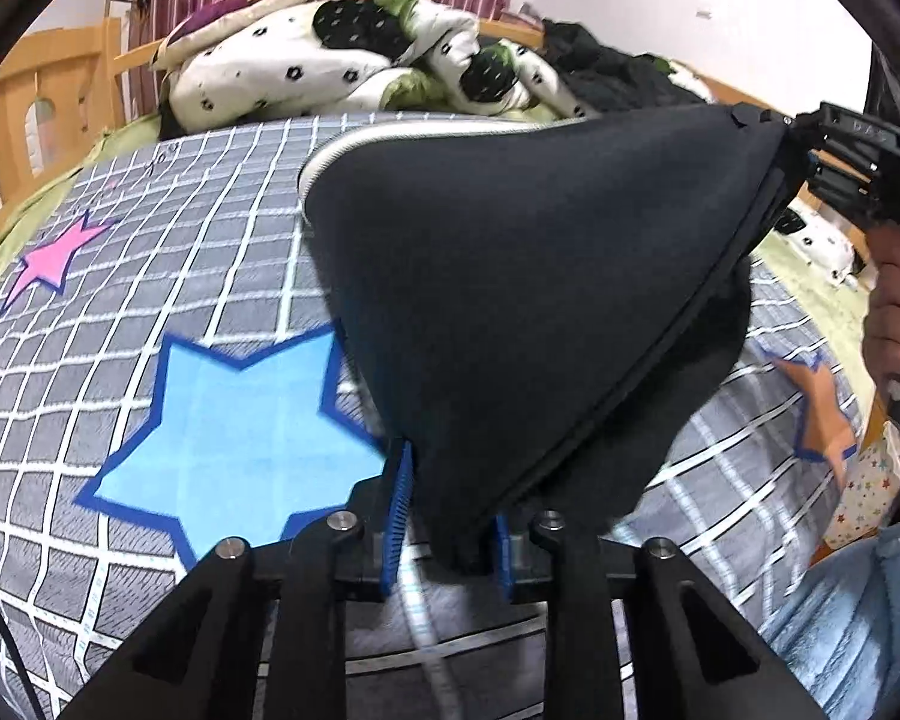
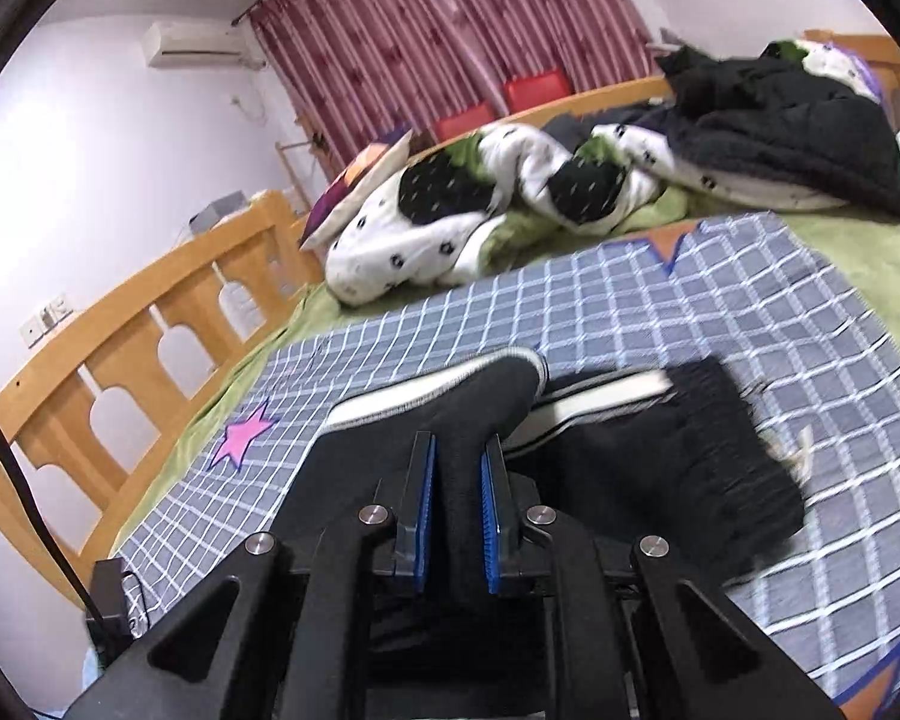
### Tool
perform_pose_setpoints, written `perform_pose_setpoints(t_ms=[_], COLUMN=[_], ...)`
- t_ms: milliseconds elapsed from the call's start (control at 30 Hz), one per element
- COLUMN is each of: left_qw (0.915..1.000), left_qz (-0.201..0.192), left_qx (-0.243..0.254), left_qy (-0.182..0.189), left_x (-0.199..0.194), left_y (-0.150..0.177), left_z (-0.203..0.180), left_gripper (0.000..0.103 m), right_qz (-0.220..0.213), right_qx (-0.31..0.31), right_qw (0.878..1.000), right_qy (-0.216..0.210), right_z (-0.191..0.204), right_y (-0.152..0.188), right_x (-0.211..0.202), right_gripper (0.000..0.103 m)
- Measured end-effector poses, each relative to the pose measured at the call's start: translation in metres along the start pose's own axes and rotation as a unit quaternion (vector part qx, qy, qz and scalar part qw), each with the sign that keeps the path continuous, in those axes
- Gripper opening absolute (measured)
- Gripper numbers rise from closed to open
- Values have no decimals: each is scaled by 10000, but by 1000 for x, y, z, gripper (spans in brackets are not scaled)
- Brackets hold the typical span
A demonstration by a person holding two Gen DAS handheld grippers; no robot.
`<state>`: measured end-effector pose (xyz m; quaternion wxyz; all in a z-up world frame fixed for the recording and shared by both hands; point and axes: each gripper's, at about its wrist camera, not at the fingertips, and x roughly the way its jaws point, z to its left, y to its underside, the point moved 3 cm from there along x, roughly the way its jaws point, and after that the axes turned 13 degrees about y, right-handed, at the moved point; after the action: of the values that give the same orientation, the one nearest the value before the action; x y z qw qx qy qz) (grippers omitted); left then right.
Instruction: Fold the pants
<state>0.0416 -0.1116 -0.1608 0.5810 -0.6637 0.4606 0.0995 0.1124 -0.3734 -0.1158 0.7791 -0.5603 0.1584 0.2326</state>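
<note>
Where curtains hang, pants overhang checked bedspread.

Under my jaws is a wooden-framed bed with a green sheet. A grey checked cover with pink, blue and orange stars lies spread across it, with the black pants partly resting on it. Farther back on the bed lie a rumpled white-and-black quilt, a pillow and a heap of dark clothes.
</note>
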Motion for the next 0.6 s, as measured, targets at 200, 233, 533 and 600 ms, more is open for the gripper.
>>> perform_pose_setpoints(t_ms=[200, 233, 533, 600], left_qw=[9994, 9994, 9978, 9978], left_qz=[134, 162, 285, 355], left_qx=[40, 27, -281, -303], left_qy=[311, 305, 534, 477], left_x=[9, 13, 17, 19], left_y=[2, 4, 14, 16], left_z=[-14, -14, -2, -1], left_gripper=[32, 29, 17, 17], right_qz=[-470, -367, 601, 688], right_qx=[167, 269, 295, 215], right_qw=[9976, 9969, 9874, 9851], right_qy=[482, 648, 1434, 1563], right_z=[-55, -69, -101, -96], right_y=[-5, 1, 50, 51], right_x=[-22, -15, 30, 32], right_gripper=[13, 13, 13, 14])
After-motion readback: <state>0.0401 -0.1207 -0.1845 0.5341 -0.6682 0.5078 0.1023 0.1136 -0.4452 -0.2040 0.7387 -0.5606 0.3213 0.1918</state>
